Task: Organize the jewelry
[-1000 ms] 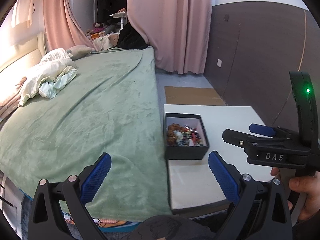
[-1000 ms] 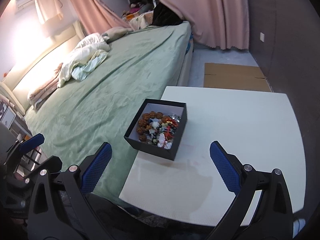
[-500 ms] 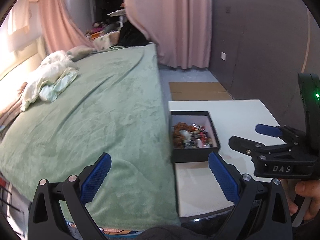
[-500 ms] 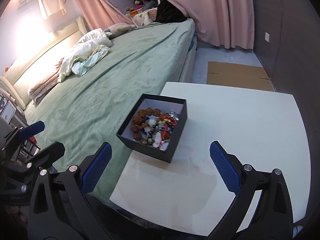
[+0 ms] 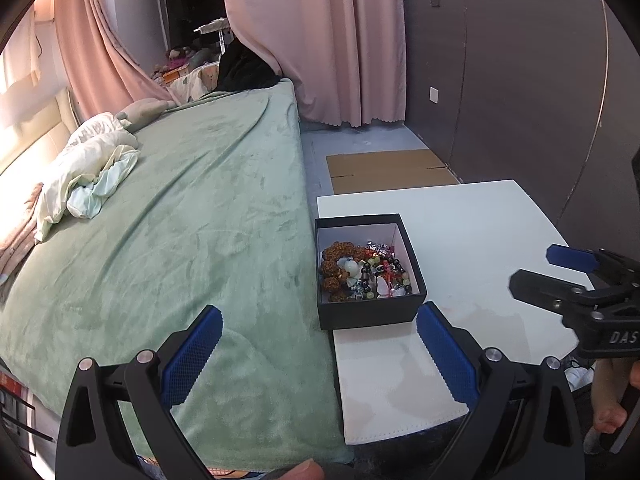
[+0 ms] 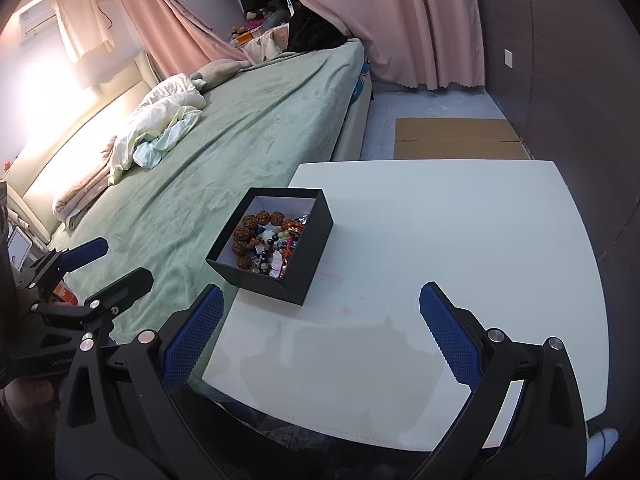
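Note:
A black open box (image 5: pixel 366 270) holds a tangle of bead bracelets and jewelry (image 5: pixel 362 270). It sits at the left edge of a white table (image 5: pixel 476 240), beside the bed. In the right wrist view the box (image 6: pixel 276 250) and its jewelry (image 6: pixel 268 246) lie ahead and left. My left gripper (image 5: pixel 320 354) is open and empty, held low in front of the box over the bed edge. My right gripper (image 6: pixel 318 338) is open and empty above the table's near part. It also shows in the left wrist view (image 5: pixel 560 272). The left gripper shows in the right wrist view (image 6: pixel 96 268).
A bed with a green blanket (image 5: pixel 168 220) runs along the table's left side, with crumpled bedding (image 5: pixel 88 176) on it. Flat cardboard (image 5: pixel 388 170) lies on the floor beyond the table. A dark wall panel (image 5: pixel 520 80) stands to the right and pink curtains (image 5: pixel 320 40) hang behind.
Both grippers have moved a little; the box now sits closer and more central in the left wrist view. Both stay open and empty.

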Demonstrator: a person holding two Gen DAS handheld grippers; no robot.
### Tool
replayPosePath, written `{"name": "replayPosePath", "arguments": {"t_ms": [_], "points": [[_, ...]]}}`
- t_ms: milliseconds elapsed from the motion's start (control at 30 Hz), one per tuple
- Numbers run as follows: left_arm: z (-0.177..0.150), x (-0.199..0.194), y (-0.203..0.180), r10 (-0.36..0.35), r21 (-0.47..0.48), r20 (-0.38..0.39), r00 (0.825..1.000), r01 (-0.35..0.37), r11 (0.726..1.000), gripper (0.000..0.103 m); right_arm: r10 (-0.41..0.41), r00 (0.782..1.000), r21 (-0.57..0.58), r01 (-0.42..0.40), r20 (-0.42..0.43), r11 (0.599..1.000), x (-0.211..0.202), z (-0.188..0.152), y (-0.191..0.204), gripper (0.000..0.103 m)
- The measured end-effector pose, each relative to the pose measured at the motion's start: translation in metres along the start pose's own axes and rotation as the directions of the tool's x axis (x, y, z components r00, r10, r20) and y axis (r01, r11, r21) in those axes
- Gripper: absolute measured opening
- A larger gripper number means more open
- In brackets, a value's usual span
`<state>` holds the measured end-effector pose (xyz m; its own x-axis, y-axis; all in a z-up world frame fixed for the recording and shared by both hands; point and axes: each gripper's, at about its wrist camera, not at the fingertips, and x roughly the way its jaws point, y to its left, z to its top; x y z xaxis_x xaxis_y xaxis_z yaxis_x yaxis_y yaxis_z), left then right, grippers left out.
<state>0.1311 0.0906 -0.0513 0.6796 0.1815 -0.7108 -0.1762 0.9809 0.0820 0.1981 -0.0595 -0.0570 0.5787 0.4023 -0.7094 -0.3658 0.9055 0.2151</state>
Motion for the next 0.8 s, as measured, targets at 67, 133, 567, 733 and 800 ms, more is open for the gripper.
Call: {"name": "replayPosePath", "arguments": {"t_ms": [67, 133, 567, 733, 800], "points": [[0.000, 0.001, 0.001, 0.004, -0.012, 0.004, 1.000, -0.004, 1.000, 0.095, 0.003, 1.000, 0.006, -0.003, 0.000, 1.000, -0.002, -0.001, -0.003, 0.098], [0.000, 0.001, 0.002, 0.016, -0.020, 0.010, 1.000, -0.015, 1.000, 0.095, 0.009, 1.000, 0.014, -0.009, -0.004, 1.000, -0.003, -0.004, -0.006, 0.098], [-0.003, 0.004, 0.002, -0.010, -0.018, -0.008, 1.000, 0.010, 1.000, 0.095, 0.017, 1.000, 0.043, -0.017, -0.004, 0.999, -0.009, -0.009, -0.011, 0.098], [-0.003, 0.004, 0.002, -0.025, -0.009, -0.009, 1.000, 0.025, 1.000, 0.094, 0.011, 1.000, 0.060, -0.011, 0.002, 0.998, -0.012, -0.009, -0.016, 0.098], [-0.004, 0.004, 0.001, -0.036, -0.005, -0.010, 0.999, 0.036, 0.999, 0.094, 0.009, 1.000, 0.063, -0.010, 0.002, 0.998, -0.012, -0.009, -0.018, 0.098]]}}
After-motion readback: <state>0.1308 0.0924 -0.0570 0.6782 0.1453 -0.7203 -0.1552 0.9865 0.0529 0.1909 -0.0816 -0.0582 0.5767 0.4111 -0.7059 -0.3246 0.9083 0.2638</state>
